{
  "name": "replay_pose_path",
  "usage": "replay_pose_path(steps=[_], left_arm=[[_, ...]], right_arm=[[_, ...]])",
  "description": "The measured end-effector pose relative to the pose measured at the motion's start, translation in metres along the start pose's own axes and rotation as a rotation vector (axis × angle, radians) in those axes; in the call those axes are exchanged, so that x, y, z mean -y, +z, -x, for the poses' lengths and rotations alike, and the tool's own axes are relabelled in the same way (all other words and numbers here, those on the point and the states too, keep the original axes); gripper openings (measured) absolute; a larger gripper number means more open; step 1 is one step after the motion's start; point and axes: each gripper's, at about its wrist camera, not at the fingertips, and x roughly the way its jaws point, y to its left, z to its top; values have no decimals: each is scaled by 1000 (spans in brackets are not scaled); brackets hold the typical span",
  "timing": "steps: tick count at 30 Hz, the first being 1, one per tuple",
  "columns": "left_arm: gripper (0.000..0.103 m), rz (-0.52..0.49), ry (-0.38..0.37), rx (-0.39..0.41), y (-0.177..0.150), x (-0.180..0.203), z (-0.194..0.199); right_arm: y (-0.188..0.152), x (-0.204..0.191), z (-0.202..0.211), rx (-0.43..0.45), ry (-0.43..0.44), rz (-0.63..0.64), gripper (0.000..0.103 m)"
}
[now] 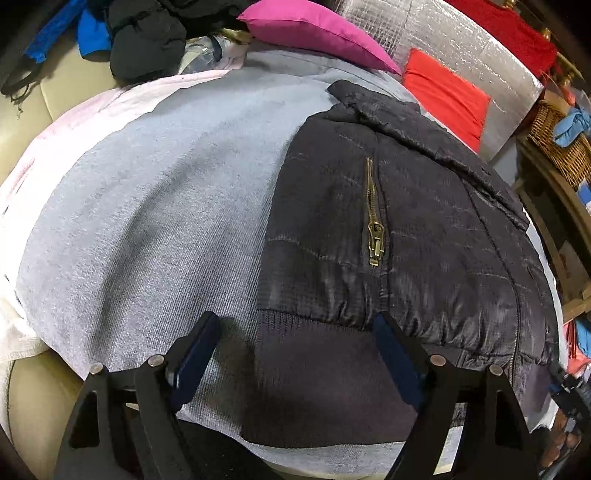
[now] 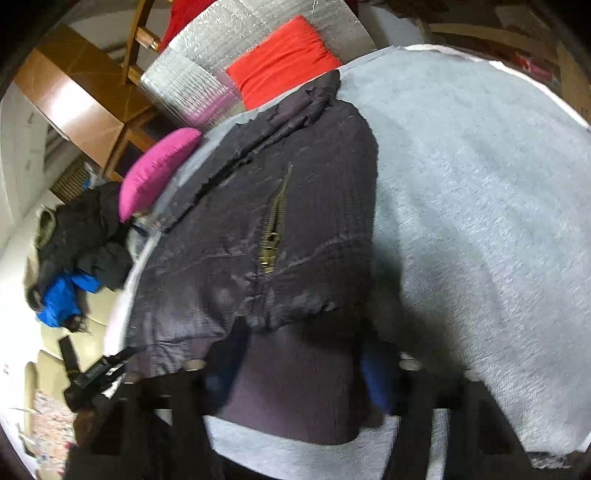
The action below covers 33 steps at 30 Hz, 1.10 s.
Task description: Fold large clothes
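A dark quilted jacket (image 1: 424,229) (image 2: 229,258) with a brass zipper (image 1: 375,221) (image 2: 273,236) lies folded on a grey blanket (image 1: 147,221) (image 2: 480,221). Its ribbed hem (image 1: 325,376) (image 2: 291,387) faces me. My left gripper (image 1: 295,350) is open and hovers over the hem's left corner, one finger above the blanket and the other above the jacket. In the blurred right wrist view, my right gripper (image 2: 303,369) straddles the hem from the other side. The flat hem lies between its fingers, which stand apart from each other.
A pink cushion (image 1: 317,33) (image 2: 155,170), a red cushion (image 1: 447,96) (image 2: 284,59) and a silver foil mat (image 1: 461,44) lie beyond the jacket. Black and blue clothes (image 1: 147,40) (image 2: 74,266) are piled on the beige sofa. A wicker basket (image 1: 557,140) stands at the right.
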Motion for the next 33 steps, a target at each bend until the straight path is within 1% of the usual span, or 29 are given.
replay_pose_path(steps=[1,3,4,5,6,7,8,10,11,12,13,14,15,16,17,22,24,26,28,29,30,31,32,33], left_arm=[[85,3,-2,-3,0,0,0],[85,3,0,-10,1,2,-1],[85,2,1,-12,1,2,-1],[85,3,-2,-14,2,3,-1],[85,2,-5,-16,3,4,-3],[85,-2,-9,-17,3,5,-3],[85,-10,-6,-19,3,7,-3],[69,-34,-2,-20,2,9,-4],[44,-40,-6,-34,2,9,-5],[38,-44,4,-43,3,10,-5],[28,-52,23,-38,4,10,-4],[19,-63,37,-38,5,10,-3],[14,-65,24,-39,6,10,-1],[13,-64,17,-37,7,9,2],[11,-70,14,-25,8,10,6],[9,-112,7,78,6,22,47],[9,-111,-1,98,4,20,59],[9,-102,-3,88,-1,15,60],[9,-102,5,38,-9,11,47],[10,-95,21,2,-15,7,34],[13,-88,31,-14,-17,5,27],[16,-80,44,-28,-19,2,20],[23,-71,61,-30,-19,0,16],[27,-54,64,-27,-19,-2,15]], right_arm=[[0,2,-3,-7,-10,-1,42],[1,6,-3,-7,4,-14,42],[2,7,-3,-8,11,-20,46],[3,9,-4,-8,32,-31,53],[4,9,-4,-5,48,-38,57],[5,8,-5,-5,58,-41,64],[6,6,-6,-6,55,-36,67],[7,3,-11,-8,38,-11,67],[9,2,-12,-9,27,-11,59],[10,2,-13,-16,10,-15,51],[11,4,-14,-29,18,-24,33],[12,7,-13,-34,31,-33,26],[12,8,-12,-47,40,-31,20],[12,7,-9,-50,40,-21,16],[12,4,-5,-45,36,-8,14],[19,-17,27,0,39,47,12],[18,-23,41,11,33,73,11],[16,-22,47,5,26,78,11],[10,-7,38,-33,-5,55,11],[5,4,27,-66,-14,28,11],[2,12,20,-85,-7,-2,12],[4,18,16,-89,2,-25,16],[3,22,14,-85,11,-45,18],[4,24,14,-78,22,-59,20]])
